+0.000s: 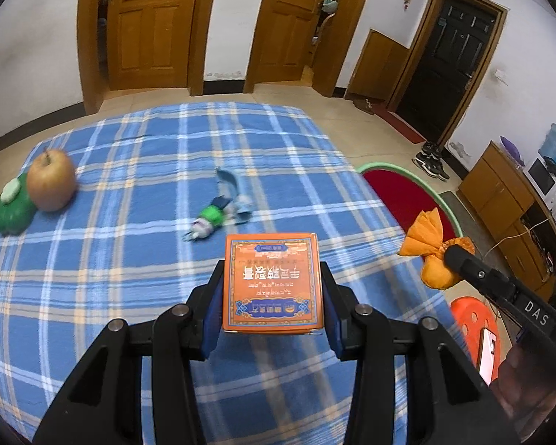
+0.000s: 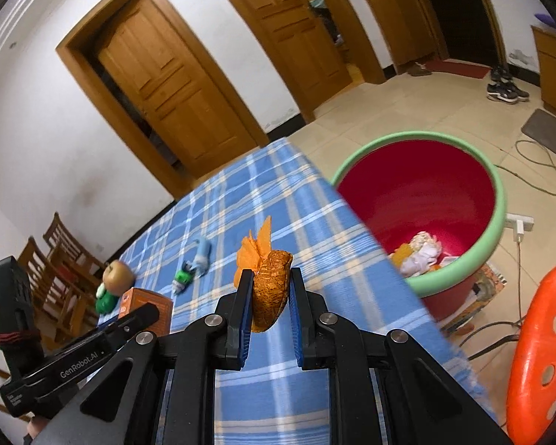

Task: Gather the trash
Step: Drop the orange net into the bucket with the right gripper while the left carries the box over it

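My left gripper (image 1: 272, 278) is shut on an orange box (image 1: 272, 282) with printed lettering, held above the blue plaid tablecloth (image 1: 129, 278). My right gripper (image 2: 270, 278) is shut on a piece of orange peel (image 2: 268, 289), raised over the table's right side; in the left wrist view the peel (image 1: 432, 250) hangs off the table's right edge. A red bin with a green rim (image 2: 498, 230) stands on the floor right of the table, with scraps of trash inside. A crumpled blue and green wrapper (image 1: 218, 209) lies mid-table.
An apple (image 1: 52, 180) and a green toy (image 1: 13, 207) sit at the table's far left. An orange plastic stool (image 2: 545, 352) stands beside the bin. Cables and a power strip (image 2: 519, 222) lie on the tiled floor. Wooden chairs (image 2: 63, 267) stand left of the table.
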`<state>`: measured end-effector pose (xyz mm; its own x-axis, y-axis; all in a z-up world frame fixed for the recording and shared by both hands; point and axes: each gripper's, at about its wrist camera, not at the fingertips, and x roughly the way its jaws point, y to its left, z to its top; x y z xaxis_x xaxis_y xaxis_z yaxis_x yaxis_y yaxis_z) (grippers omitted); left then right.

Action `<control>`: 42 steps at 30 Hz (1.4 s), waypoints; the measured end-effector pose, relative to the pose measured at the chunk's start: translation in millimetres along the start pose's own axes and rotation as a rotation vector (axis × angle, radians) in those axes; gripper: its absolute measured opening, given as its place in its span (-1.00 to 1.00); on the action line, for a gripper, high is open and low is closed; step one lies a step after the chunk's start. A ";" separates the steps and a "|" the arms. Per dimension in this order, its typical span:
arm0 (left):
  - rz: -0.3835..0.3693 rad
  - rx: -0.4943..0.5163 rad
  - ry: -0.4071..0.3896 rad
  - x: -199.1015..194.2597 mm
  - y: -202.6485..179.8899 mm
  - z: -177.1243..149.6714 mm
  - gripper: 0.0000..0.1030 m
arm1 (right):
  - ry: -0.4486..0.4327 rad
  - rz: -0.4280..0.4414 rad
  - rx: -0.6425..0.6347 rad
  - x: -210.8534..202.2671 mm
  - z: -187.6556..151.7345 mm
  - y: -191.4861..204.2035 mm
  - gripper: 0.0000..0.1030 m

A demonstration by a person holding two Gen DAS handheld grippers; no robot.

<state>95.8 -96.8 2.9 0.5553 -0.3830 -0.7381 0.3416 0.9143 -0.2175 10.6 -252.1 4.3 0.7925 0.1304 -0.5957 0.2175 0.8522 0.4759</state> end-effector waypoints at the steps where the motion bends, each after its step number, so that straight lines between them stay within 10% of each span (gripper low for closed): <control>1: -0.002 0.006 -0.001 1.9 -5.0 2.4 -0.11 | -0.004 -0.003 0.007 -1.9 1.8 -4.1 -0.67; 42: -0.113 0.319 0.109 146.6 -186.5 57.9 -0.11 | 0.015 -0.108 0.263 13.1 45.9 -149.2 -0.27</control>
<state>157.4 -331.1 -27.8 0.4222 -0.4477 -0.7882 0.6256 0.7732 -0.1040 14.7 -400.8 -44.9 0.7486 0.0557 -0.6607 0.4419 0.7010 0.5597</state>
